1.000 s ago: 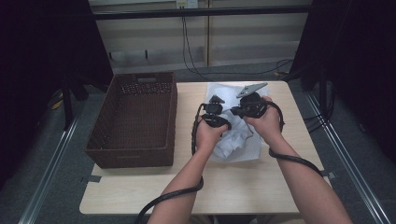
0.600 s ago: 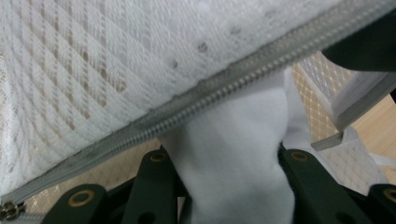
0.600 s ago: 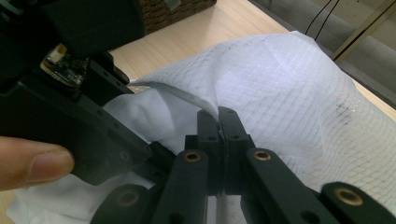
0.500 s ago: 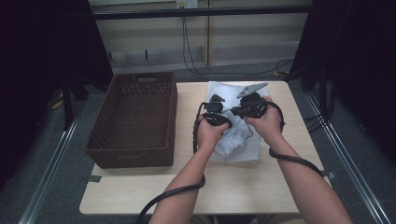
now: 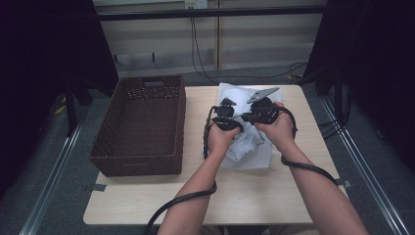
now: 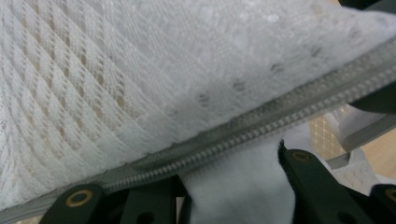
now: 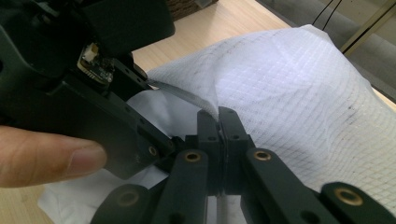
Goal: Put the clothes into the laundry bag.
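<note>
One white mesh laundry bag [image 5: 244,147] with a grey zipper [image 6: 243,135] lies crumpled at centre frame on the pale wooden desk [image 5: 274,196]. One dark woven rectangular basket [image 5: 142,122] sits left. Two grippers meet over the bag: the right gripper [image 7: 218,116] pinches mesh, jaws clenched; the left gripper [image 5: 222,115] has jaws spread around white fabric.

White mesh cloth bag [image 5: 244,147], woven wicker basket [image 5: 142,127], matt wood-look table [image 5: 274,196].
</note>
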{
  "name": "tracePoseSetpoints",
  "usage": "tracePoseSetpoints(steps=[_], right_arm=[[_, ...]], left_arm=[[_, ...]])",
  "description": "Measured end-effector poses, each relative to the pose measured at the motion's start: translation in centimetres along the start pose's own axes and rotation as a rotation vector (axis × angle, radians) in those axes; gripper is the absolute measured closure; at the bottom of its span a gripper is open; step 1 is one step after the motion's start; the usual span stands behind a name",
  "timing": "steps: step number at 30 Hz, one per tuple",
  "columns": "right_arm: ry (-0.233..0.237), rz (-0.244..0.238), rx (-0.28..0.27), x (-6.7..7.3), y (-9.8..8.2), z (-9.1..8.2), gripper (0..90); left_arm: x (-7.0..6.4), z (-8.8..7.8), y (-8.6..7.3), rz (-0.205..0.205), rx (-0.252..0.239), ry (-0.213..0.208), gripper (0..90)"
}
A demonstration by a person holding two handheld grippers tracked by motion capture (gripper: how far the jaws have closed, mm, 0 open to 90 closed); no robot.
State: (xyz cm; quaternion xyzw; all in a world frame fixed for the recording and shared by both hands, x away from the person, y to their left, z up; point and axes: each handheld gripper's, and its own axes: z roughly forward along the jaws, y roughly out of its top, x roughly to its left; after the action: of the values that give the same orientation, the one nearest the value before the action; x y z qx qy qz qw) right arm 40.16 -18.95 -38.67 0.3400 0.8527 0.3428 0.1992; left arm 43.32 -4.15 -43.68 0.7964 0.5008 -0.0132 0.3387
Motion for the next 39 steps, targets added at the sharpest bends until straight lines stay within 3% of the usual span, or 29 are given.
tracePoseSetpoints(steps=[4,5,6,7,9,11,12,16,20,22,23,26,28,30,34,35,36,37,39], right_arm=[[0.014,0.004,0.001,0.0,0.0,0.1,89.4],[0.014,0.001,0.0,-0.1,0.0,0.2,89.3],[0.01,0.002,0.002,0.0,0.0,0.2,89.3],[0.011,-0.002,0.001,0.0,0.0,0.2,89.3],[0.008,-0.003,0.002,0.0,0.0,0.2,89.3],[0.002,-0.005,0.008,0.0,0.1,0.2,89.3],[0.004,-0.005,0.007,0.0,0.1,0.2,89.3],[0.007,-0.004,0.011,0.0,0.0,0.3,89.3],[-0.006,-0.005,0.014,0.0,0.0,0.4,89.3],[-0.005,-0.004,0.019,0.1,0.0,0.4,89.3],[-0.007,-0.003,0.02,0.1,0.0,0.4,89.3],[-0.004,0.001,0.018,0.0,0.0,0.4,89.3],[-0.006,-0.003,0.016,0.0,0.0,0.4,89.2],[-0.016,-0.01,0.026,-0.1,0.0,0.4,89.2],[-0.009,-0.006,0.021,0.1,-0.1,0.5,89.1],[-0.012,-0.013,0.022,0.1,-0.2,0.5,89.1],[-0.01,-0.005,0.018,0.1,-0.2,0.6,89.1],[-0.01,-0.004,0.019,0.1,-0.2,0.6,89.1],[-0.008,-0.007,0.027,0.2,-0.2,0.6,89.1]], left_arm=[[0.2,0.2,-0.1,0.008,0.023,0.015,65.7],[0.1,0.4,-0.1,-0.023,0.004,0.013,65.4],[0.2,0.5,-0.2,-0.027,0.0,0.011,65.1],[0.4,0.4,-0.2,-0.002,0.02,0.012,64.7],[0.5,0.6,-0.2,-0.01,0.021,0.007,63.3],[0.5,0.8,-0.3,-0.037,0.015,0.008,60.4],[0.7,0.7,-0.3,-0.009,0.039,0.013,58.9],[0.9,0.8,-0.4,-0.03,0.048,0.009,49.5],[1.1,0.7,-0.6,-0.02,0.063,0.017,45.2],[1.0,0.8,-0.7,-0.05,0.049,0.012,41.7],[1.2,0.6,-0.7,-0.021,0.073,0.011,39.4],[1.1,0.6,-0.9,-0.026,0.055,-0.009,31.2],[1.3,0.3,-1.0,0.008,0.069,-0.012,23.8],[1.5,0.1,-1.1,-0.005,0.074,-0.029,19.2],[1.8,-0.5,-1.2,-0.003,0.079,-0.024,13.2],[1.5,-0.5,-1.3,-0.041,0.047,-0.025,12.4],[1.8,-0.8,-1.4,-0.002,0.076,-0.027,11.4],[1.6,-0.8,-1.5,-0.028,0.057,-0.018,9.4],[1.7,-1.3,-1.7,-0.009,0.078,-0.037,9.1]])
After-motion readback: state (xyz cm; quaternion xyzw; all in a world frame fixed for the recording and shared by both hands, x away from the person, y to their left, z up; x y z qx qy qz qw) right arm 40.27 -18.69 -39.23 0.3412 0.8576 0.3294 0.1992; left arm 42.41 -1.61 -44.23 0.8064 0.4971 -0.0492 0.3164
